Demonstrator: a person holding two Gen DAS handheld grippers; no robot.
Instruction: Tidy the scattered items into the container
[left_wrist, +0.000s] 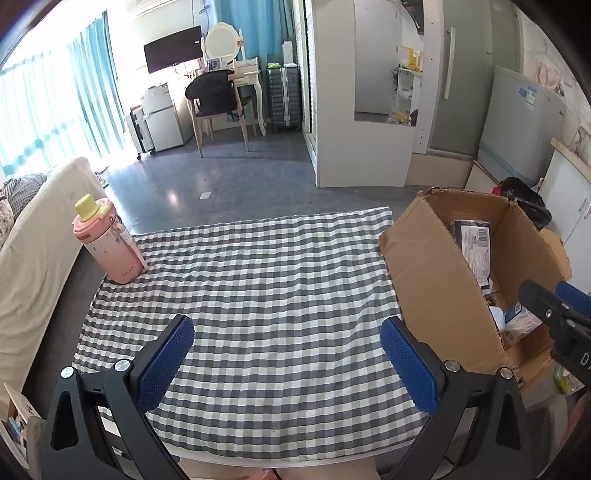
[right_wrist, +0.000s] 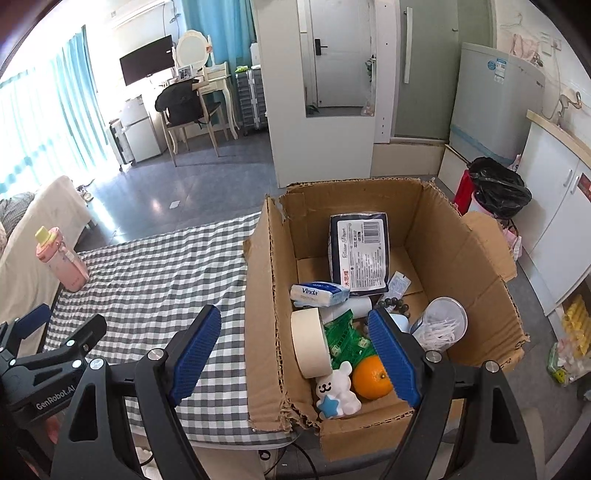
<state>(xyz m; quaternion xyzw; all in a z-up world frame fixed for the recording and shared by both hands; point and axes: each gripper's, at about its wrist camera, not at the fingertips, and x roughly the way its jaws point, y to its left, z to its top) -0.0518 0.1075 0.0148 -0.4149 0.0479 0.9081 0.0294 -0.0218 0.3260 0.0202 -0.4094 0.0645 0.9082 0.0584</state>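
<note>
My left gripper (left_wrist: 286, 363) gapes empty over the cloth (left_wrist: 258, 295); my right gripper (right_wrist: 295, 354), wide open, holds nothing above the filled box (right_wrist: 436, 236); bottle (left_wrist: 105, 240) remains out.

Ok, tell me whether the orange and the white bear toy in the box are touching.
Cannot tell. In the right wrist view the orange sits right beside the white bear toy, their outlines meeting, but overlap could hide a gap.

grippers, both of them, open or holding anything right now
Left gripper: open, holding nothing, above the checked cloth.
Right gripper: open, holding nothing, at the near edge of the cardboard box.
</note>
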